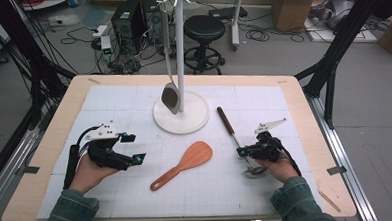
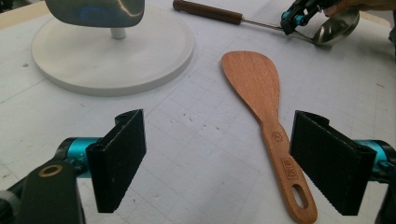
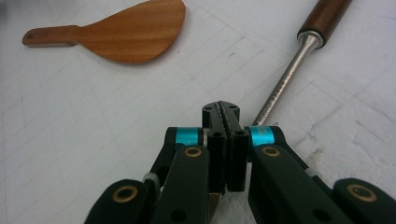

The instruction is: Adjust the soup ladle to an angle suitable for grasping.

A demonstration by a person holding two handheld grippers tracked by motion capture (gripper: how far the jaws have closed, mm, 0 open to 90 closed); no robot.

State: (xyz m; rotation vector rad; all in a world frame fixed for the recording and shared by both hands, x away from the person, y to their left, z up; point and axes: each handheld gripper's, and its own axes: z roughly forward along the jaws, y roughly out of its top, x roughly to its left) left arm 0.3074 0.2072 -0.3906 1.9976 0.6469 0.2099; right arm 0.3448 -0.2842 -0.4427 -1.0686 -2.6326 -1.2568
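A wooden rice paddle (image 1: 191,158) (image 2: 254,77) (image 3: 130,32) lies flat mid-table, handle toward the near side. A ladle (image 1: 226,120) with a brown handle and steel shaft (image 3: 285,84) lies to its right, with its bowl (image 2: 334,28) by the person's right hand. My right gripper (image 1: 242,151) (image 3: 226,109) (image 2: 289,22) is shut pad to pad with nothing between, its tip right beside the ladle's shaft. My left gripper (image 1: 135,147) (image 2: 219,140) stands wide open just above the mat on the left, pointing at the paddle's handle.
A white stand with a round base (image 1: 194,121) (image 2: 116,56) and a tall pole rises at the back centre. A metal turner (image 1: 171,97) (image 2: 93,10) hangs from it over the base. A white gridded mat (image 1: 108,99) covers the wooden table.
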